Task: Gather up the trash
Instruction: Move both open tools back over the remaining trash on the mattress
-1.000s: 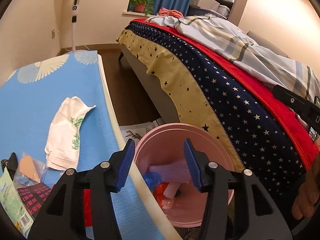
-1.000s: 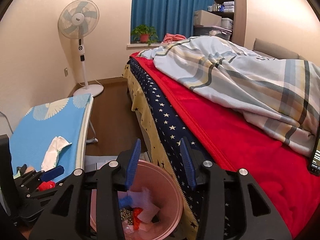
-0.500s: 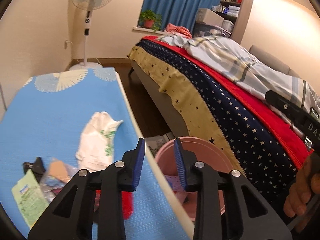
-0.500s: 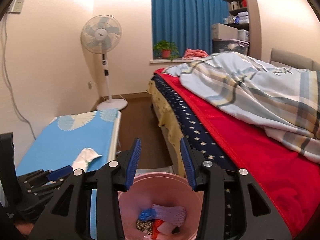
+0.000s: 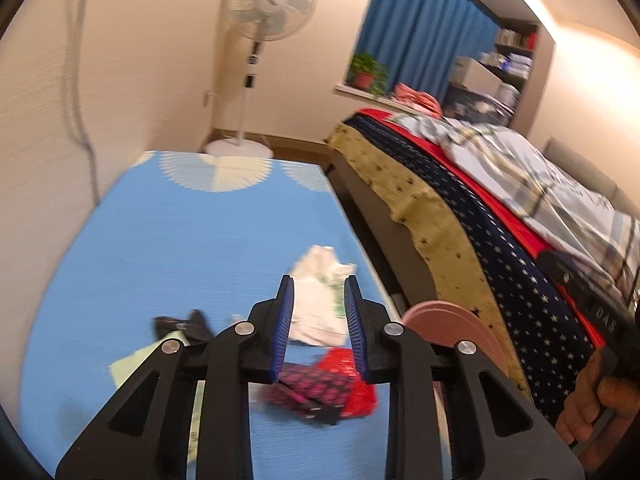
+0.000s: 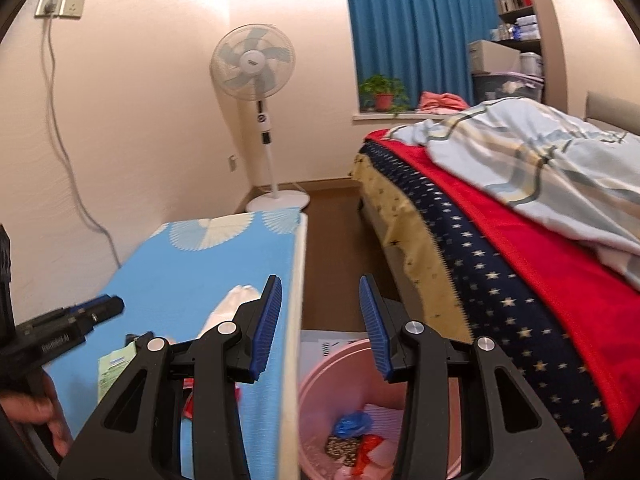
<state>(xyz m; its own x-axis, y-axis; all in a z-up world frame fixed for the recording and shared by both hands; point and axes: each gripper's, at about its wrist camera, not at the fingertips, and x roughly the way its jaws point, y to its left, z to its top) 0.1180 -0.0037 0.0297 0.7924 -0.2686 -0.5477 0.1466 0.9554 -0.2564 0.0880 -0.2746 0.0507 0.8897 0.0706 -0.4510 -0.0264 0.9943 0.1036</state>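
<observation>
Left gripper (image 5: 318, 322): black plastic arms, ribbed blue pads, jaws parted with nothing between them. It hangs above the blue table (image 5: 168, 240), whose cover is finely ribbed with white fan-shaped prints at the far end.

Trash on the table, all near the front edge:
- crumpled white wrapper (image 5: 318, 300) with green print, soft and creased, seen through the gap between the left pads;
- glossy red packet (image 5: 356, 384) lying against a dark wrapper with pink pattern (image 5: 316, 386), both below the left pads;
- black crinkled scrap (image 5: 188, 326) to the left, beside a pale green flat packet (image 5: 136, 364).
The picture is blurred here; finer detail cannot be told.

Right gripper (image 6: 320, 328): same build, jaws wide apart and holding nothing. It sits over the white edge of the table and the pink bin (image 6: 320, 412).

The bin is round, smooth plastic, standing on the floor between table and bed (image 6: 500, 264). Inside: a crumpled blue piece (image 6: 352, 424), a speckled dark piece, something red, and pale paper.

The bed carries a red blanket, a navy star-printed sheet with a yellow border, and a rumpled plaid quilt (image 6: 540, 156).

A white pedestal fan (image 6: 254, 64) stands by the far wall, a blue curtain (image 6: 416, 36) behind.
</observation>
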